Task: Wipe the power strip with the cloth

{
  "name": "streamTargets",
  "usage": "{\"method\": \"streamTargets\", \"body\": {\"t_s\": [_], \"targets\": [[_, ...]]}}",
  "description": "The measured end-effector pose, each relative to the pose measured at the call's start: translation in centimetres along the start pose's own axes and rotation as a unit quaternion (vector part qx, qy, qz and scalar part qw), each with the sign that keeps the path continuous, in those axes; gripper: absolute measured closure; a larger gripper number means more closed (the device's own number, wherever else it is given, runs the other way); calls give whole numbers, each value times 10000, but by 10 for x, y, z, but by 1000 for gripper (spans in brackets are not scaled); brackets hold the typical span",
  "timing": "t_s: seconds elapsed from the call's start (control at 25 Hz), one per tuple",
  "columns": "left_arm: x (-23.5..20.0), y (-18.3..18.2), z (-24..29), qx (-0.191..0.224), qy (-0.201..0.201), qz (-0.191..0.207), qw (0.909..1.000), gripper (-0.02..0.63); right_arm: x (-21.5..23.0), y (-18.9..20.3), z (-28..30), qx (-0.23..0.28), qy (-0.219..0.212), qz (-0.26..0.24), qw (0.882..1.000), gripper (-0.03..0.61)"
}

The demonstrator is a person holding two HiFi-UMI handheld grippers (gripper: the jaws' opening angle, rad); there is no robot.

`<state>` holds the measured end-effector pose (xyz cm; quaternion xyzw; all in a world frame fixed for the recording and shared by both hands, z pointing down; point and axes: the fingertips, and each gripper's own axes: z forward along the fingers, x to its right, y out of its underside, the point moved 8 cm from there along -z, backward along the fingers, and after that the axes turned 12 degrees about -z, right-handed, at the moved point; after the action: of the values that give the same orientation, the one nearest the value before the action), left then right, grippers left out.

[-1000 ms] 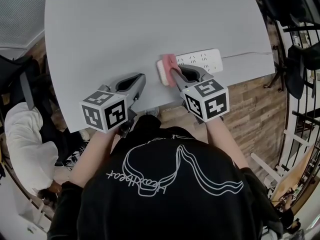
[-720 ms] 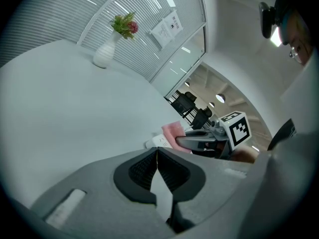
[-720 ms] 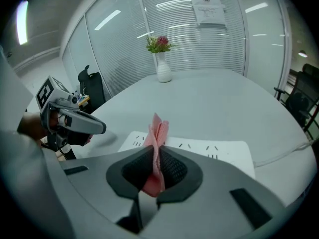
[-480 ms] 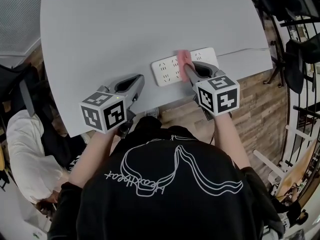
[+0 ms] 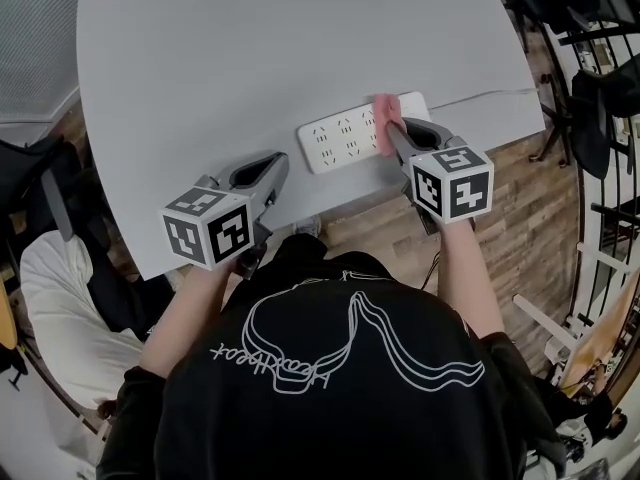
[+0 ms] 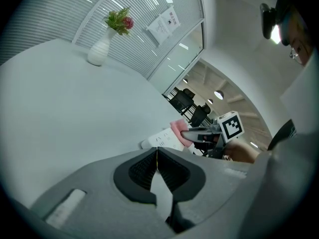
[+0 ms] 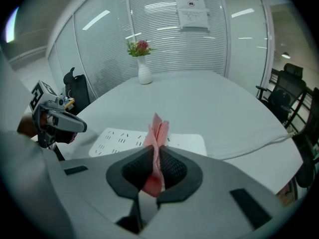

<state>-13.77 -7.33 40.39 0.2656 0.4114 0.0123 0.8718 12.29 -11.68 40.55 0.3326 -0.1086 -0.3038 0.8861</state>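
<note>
A white power strip (image 5: 352, 135) lies near the front edge of the grey table (image 5: 250, 58), its white cable (image 5: 490, 96) running off to the right. My right gripper (image 5: 390, 136) is shut on a folded pink cloth (image 5: 385, 118), which rests on the right part of the strip. The right gripper view shows the pink cloth (image 7: 155, 143) pinched between the pads, over the power strip (image 7: 124, 139). My left gripper (image 5: 268, 168) sits shut and empty at the table's front edge, left of the strip. The left gripper view shows the power strip (image 6: 160, 141) and the cloth (image 6: 179, 131) beyond it.
A white vase with flowers (image 7: 143, 66) stands at the far side of the table, seen also as the vase (image 6: 101, 48) in the left gripper view. Black office chairs (image 7: 286, 96) and metal frames (image 5: 600, 98) stand to the right of the table. Wood floor (image 5: 500, 188) lies below the table's edge.
My right gripper has dragged the pink cloth along the power strip from its left end to its right part. The left gripper has stayed put.
</note>
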Motion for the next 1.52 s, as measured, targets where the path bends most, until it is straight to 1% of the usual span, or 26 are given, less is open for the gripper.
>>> {"method": "streamTargets", "body": {"t_s": [0.24, 0.44, 0.72, 0.84, 0.96, 1.08, 1.12, 1.2, 1.32, 1.4, 1.48, 1.52], "targets": [[2, 3, 2, -92, 76, 21, 9999, 600, 17, 10, -8, -30, 205, 261, 9994, 537], [2, 8, 3, -114, 114, -11, 9999, 600, 28, 16, -13, -78, 392, 280, 9988, 537], [8, 15, -1, -101, 105, -17, 9999, 600, 46, 24, -21, -135, 528, 356, 9979, 537], [9, 18, -1, -75, 73, -30, 9999, 600, 51, 31, -25, -127, 851, 396, 9955, 537], [20, 18, 0, -32, 56, 45, 10000, 600, 58, 38, -35, -150, 1212, 333, 9920, 538], [40, 17, 2, 84, 43, 139, 9999, 600, 66, 44, -54, 36, 1360, 325, 9902, 538], [49, 17, 1, 133, 37, 171, 9998, 600, 68, 45, -62, 176, 1326, 358, 9904, 538], [68, 18, -3, 257, 22, 248, 9994, 600, 67, 43, -79, 595, 1093, 479, 9911, 538], [101, 18, -13, 541, -2, 367, 9979, 600, 62, 32, -109, 1413, 498, 626, 9867, 538], [126, 18, -22, 760, -1, 438, 9961, 600, 56, 22, -134, 2002, 15, 564, 9781, 538], [153, 18, -29, 938, -1, 556, 9940, 600, 49, 11, -162, 2564, -438, 442, 9646, 538], [166, 18, -33, 1021, 4, 618, 9929, 600, 46, 7, -176, 2776, -599, 394, 9580, 538]]}}
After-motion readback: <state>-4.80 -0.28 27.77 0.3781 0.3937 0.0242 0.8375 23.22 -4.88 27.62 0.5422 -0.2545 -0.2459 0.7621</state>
